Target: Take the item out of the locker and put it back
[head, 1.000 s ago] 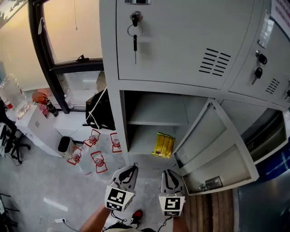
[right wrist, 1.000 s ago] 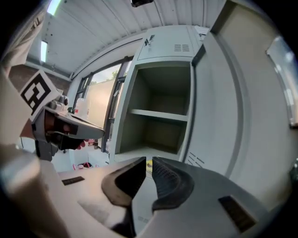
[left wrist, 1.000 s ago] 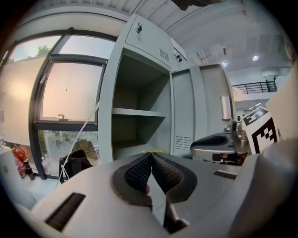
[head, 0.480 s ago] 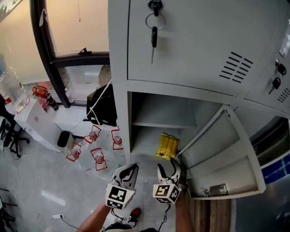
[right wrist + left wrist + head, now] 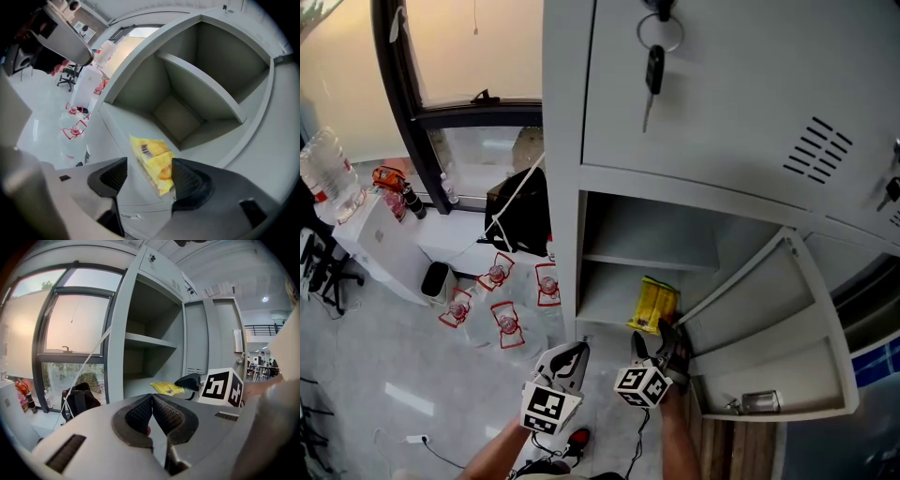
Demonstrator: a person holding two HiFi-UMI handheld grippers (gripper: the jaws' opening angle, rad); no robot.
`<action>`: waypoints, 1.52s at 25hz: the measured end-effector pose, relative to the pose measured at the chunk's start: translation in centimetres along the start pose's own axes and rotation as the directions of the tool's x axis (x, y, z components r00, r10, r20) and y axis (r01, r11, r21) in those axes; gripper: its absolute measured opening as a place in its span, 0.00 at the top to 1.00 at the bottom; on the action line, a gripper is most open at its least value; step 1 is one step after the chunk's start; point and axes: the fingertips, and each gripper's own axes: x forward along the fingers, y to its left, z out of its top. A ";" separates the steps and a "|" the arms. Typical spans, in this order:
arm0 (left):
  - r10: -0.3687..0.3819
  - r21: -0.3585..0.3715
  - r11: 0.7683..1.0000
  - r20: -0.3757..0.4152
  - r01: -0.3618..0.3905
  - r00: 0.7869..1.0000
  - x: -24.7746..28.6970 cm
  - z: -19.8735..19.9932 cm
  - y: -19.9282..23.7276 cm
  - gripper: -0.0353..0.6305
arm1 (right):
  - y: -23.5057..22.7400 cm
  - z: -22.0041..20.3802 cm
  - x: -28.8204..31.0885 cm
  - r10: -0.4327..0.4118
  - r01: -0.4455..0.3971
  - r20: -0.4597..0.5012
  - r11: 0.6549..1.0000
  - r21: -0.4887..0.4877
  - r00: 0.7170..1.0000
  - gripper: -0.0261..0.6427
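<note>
Right tongs [image 5: 150,178] wide, jaws just been opening, pressing nothing. Straight ahead, near end seemingly between the tips beside the right-hand pad: yellow packet [image 5: 151,159] on the locker [image 5: 605,298] floor, long axis running away inward. Left tongs [image 5: 151,411] shut, empty, farther off.

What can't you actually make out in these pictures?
- Print on the yellow packet: too small in the head view, blurred in the right gripper view; only a barcode shows.
- Packet's lower end, head view: covered by the right gripper, whose jaws have just been opening, packet showing between them, ungripped.
- What's behind the shut upper door: the door itself hides it.
- Lock above the key: mostly cut off by the head view's top edge.
</note>
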 end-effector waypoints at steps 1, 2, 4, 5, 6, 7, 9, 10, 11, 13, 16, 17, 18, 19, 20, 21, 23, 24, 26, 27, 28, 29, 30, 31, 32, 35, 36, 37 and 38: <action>0.002 -0.002 1.000 -0.003 -0.002 1.000 0.0 -0.1 0.0 0.91 | 0.0 -0.1 0.2 -0.005 0.005 -0.003 1.000 -0.003 1.000 0.52; 0.004 -0.003 1.000 -0.005 -0.004 1.000 0.0 -0.1 0.1 0.91 | -0.1 -0.2 0.4 -0.010 0.010 -0.006 1.000 -0.002 1.000 0.52; 0.009 -0.004 1.000 -0.005 -0.009 1.000 0.1 -0.2 0.2 0.91 | -0.3 -0.4 0.6 -0.030 0.030 -0.010 1.000 0.005 1.000 0.54; 0.010 -0.004 1.000 -0.005 -0.010 1.000 0.1 -0.2 0.3 0.91 | -0.4 -0.4 0.7 -0.044 0.044 -0.011 0.999 0.006 0.999 0.59; 0.011 -0.004 1.000 -0.006 -0.011 1.000 0.1 -0.2 0.4 0.91 | -0.6 -0.5 0.7 -0.057 0.057 -0.013 0.998 0.003 0.998 0.63; 0.012 -0.003 1.000 -0.007 -0.012 1.000 0.1 -0.2 0.4 0.91 | -0.7 -0.5 0.7 -0.065 0.064 -0.015 0.998 -0.003 0.998 0.66; 0.014 -0.004 1.000 -0.008 -0.014 1.000 0.1 -0.3 0.5 0.91 | -0.7 -0.5 0.7 -0.065 0.065 -0.020 0.998 -0.017 0.998 0.67; 0.015 -0.004 1.000 -0.008 -0.015 1.000 0.0 -0.3 0.5 0.91 | -0.7 -0.5 0.7 -0.063 0.062 -0.022 0.998 -0.021 0.998 0.68; 0.016 -0.005 1.000 -0.008 -0.016 1.000 0.0 -0.3 0.6 0.91 | -0.7 -0.5 0.7 -0.061 0.060 -0.024 0.998 -0.023 0.998 0.70; 0.017 -0.005 1.000 -0.009 -0.017 1.000 -0.1 -0.3 0.8 0.91 | -0.8 -0.5 0.6 -0.059 0.059 -0.027 0.998 -0.022 0.998 0.71; 0.020 -0.006 1.000 -0.009 -0.021 1.000 -0.1 -0.4 1.0 0.91 | -0.8 -0.4 0.6 -0.060 0.059 -0.031 0.998 -0.029 0.998 0.73; 0.021 -0.007 1.000 -0.009 -0.021 1.000 -0.2 -0.5 1.1 0.91 | -0.9 -0.3 0.5 -0.065 0.064 -0.030 0.997 -0.031 0.997 0.74; 0.022 -0.007 1.000 -0.010 -0.022 1.000 -0.2 -0.5 1.1 0.91 | -1.0 -0.2 0.4 -0.070 0.069 -0.028 0.997 -0.031 0.997 0.77; 0.022 -0.007 1.000 -0.009 -0.022 1.000 -0.2 -0.5 1.1 0.91 | -1.1 -0.1 0.3 -0.074 0.073 -0.026 0.997 -0.029 0.997 0.78; 0.022 -0.005 1.000 -0.007 -0.022 1.000 -0.3 -0.4 1.1 0.91 | -1.1 0.0 0.2 -0.076 0.075 -0.025 0.997 -0.027 0.997 0.79; 0.022 -0.003 1.000 -0.004 -0.022 1.000 -0.3 -0.3 1.0 0.91 | -1.2 0.1 0.1 -0.079 0.078 -0.024 0.997 -0.024 0.997 0.80; 0.022 0.000 1.000 0.002 -0.022 1.000 -0.4 -0.1 1.0 0.91 | -1.4 0.2 -0.1 -0.088 0.088 -0.020 0.996 -0.013 0.996 0.81; 0.022 0.002 1.000 0.005 -0.022 1.000 -0.4 0.1 0.9 0.91 | -1.6 0.4 -0.2 -0.091 0.091 -0.017 0.996 -0.002 0.996 0.82; 0.023 0.005 1.000 0.010 -0.024 1.000 -0.7 0.3 0.9 0.91 | -1.8 0.7 -0.6 -0.093 0.093 -0.009 0.995 0.025 0.996 0.83; 0.025 0.007 1.000 0.013 -0.025 1.000 -0.8 0.4 0.9 0.91 | -1.9 0.9 -0.8 -0.094 0.094 -0.005 0.995 0.038 0.996 0.83; 0.027 0.009 1.000 0.017 -0.027 1.000 -1.0 0.6 0.9 0.91 | -2.1 1.1 -1.0 -0.097 0.096 0.002 0.994 0.051 0.995 0.83; 0.028 0.012 1.000 0.022 -0.028 0.999 -1.1 0.8 0.8 0.91 | -2.4 1.4 -1.2 -0.102 0.101 0.010 0.993 0.065 0.995 0.83; 0.029 0.015 0.999 0.027 -0.029 0.999 -1.2 1.0 0.8 0.91 | -2.8 1.7 -1.5 -0.108 0.106 0.021 0.991 0.083 0.994 0.83; 0.030 0.018 0.999 0.033 -0.030 0.999 -1.3 1.2 0.7 0.91 | -3.2 2.1 -1.9 -0.115 0.111 0.034 0.988 0.108 0.993 0.83; 0.031 0.021 0.999 0.040 -0.032 0.999 -1.5 1.5 0.7 0.91 | -3.7 2.5 -2.4 -0.122 0.115 0.048 0.984 0.137 0.991 0.83; 0.033 0.028 0.999 0.060 -0.034 0.998 -1.9 2.3 0.5 0.91 | -5.2 3.7 -4.3 -0.142 0.116 0.093 0.965 0.236 0.986 0.83; 0.033 0.031 0.999 0.067 -0.035 0.997 -2.1 2.6 0.4 0.91 | -5.7 4.1 -5.0 -0.147 0.113 0.109 0.956 0.270 0.983 0.83; 0.034 0.034 0.999 0.074 -0.036 0.997 -2.3 2.9 0.2 0.91 | -6.1 4.4 -5.8 -0.152 0.109 0.124 0.947 0.304 0.980 0.83; 0.034 0.038 0.999 0.080 -0.037 0.996 -2.4 3.2 0.1 0.91 | -6.6 4.7 -6.6 -0.158 0.103 0.140 0.936 0.336 0.977 0.84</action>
